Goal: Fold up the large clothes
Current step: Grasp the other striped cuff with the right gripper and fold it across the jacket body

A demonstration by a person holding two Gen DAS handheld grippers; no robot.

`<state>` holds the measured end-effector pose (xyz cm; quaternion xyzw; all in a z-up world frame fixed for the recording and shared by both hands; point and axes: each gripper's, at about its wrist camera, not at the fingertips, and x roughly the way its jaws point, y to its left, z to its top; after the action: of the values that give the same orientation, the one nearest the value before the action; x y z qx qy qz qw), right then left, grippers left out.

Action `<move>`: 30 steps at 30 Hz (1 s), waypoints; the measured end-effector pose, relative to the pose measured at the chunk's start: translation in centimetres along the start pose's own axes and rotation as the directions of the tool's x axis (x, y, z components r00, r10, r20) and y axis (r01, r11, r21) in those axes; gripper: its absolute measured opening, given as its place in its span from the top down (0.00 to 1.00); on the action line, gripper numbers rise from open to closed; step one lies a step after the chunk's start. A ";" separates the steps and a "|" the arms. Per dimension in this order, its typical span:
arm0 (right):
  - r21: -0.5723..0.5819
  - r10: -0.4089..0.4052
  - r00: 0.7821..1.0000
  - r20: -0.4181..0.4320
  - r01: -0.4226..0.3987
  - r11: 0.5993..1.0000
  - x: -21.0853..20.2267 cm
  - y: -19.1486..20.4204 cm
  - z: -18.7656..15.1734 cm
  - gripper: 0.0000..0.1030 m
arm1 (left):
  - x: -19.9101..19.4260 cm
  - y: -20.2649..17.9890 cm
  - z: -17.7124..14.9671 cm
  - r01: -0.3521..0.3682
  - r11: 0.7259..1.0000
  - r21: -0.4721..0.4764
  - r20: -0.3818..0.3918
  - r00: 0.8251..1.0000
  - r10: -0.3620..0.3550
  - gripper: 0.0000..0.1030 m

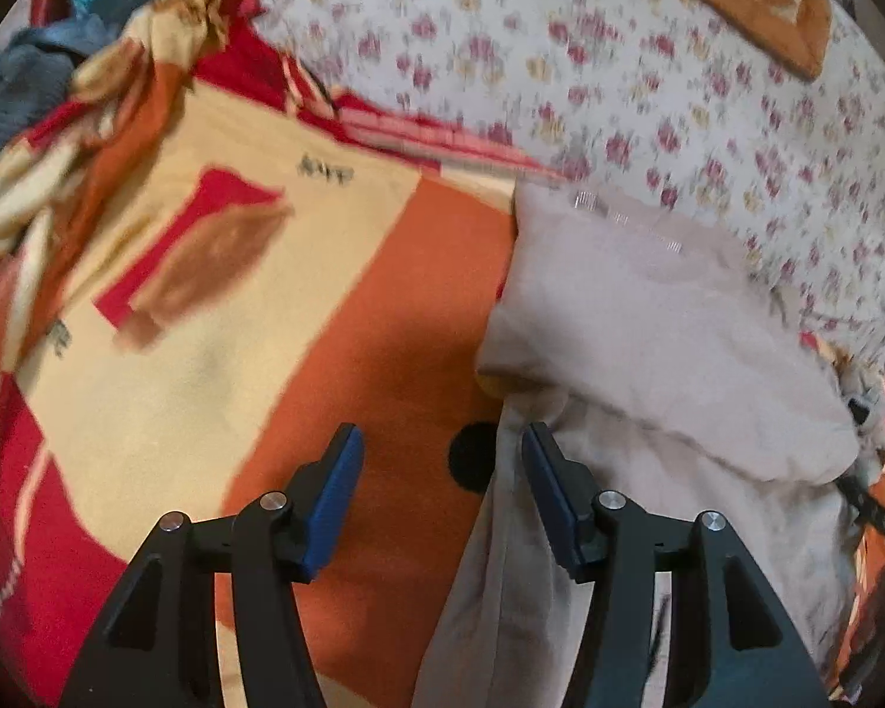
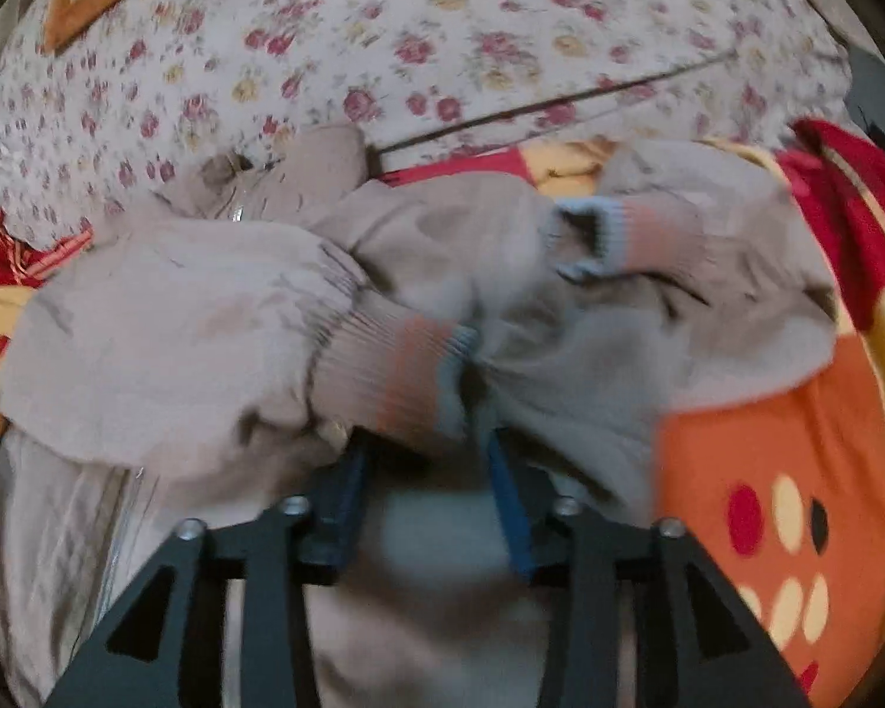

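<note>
The left black two-finger gripper (image 1: pixel 442 495) has blue rubber pads (image 1: pixel 333 501). Silver round screws (image 1: pixel 275 500) cap its linkage joints. The right black gripper (image 2: pixel 425 501) looks alike.

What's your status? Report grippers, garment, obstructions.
Left gripper open, empty, at beige jacket's edge. Right gripper at the striped cuff, grip unclear. Jacket bunched on patterned blanket. Nothing blocking.

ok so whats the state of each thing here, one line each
beige jacket: rumpled, partly folded, both sleeves drawn across the body
near sleeve cuff: lying right above the right hand-held gripper's fingertips, grip unclear
far sleeve cuff: lying loose on the jacket
left hand-held gripper: open, one finger at the jacket's edge, nothing held
right hand-held gripper: partly open, fingertips hidden under the cuff
patterned blanket: spread flat under the jacket
</note>
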<state>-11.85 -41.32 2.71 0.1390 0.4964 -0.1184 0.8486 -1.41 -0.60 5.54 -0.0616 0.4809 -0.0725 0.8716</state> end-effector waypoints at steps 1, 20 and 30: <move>0.012 -0.008 1.000 -0.001 0.008 1.000 -0.9 -0.6 -0.3 0.51 | -0.6 -0.2 0.3 0.001 1.000 0.005 0.026 1.000 -0.001 0.49; 0.015 0.075 0.995 0.070 -0.076 0.997 0.2 2.7 2.3 0.72 | 5.3 -4.0 0.9 -0.001 0.999 0.033 -0.088 0.996 0.004 0.49; 0.071 0.114 0.993 0.035 -0.117 0.991 -1.6 1.1 0.4 0.50 | 2.6 -5.3 0.4 -0.010 0.997 0.082 -0.043 0.999 0.014 0.48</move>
<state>-11.95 -40.30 4.44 0.1967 0.4698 -0.0892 0.8559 -0.09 -6.31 4.54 -0.0211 0.4969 -0.0882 0.8631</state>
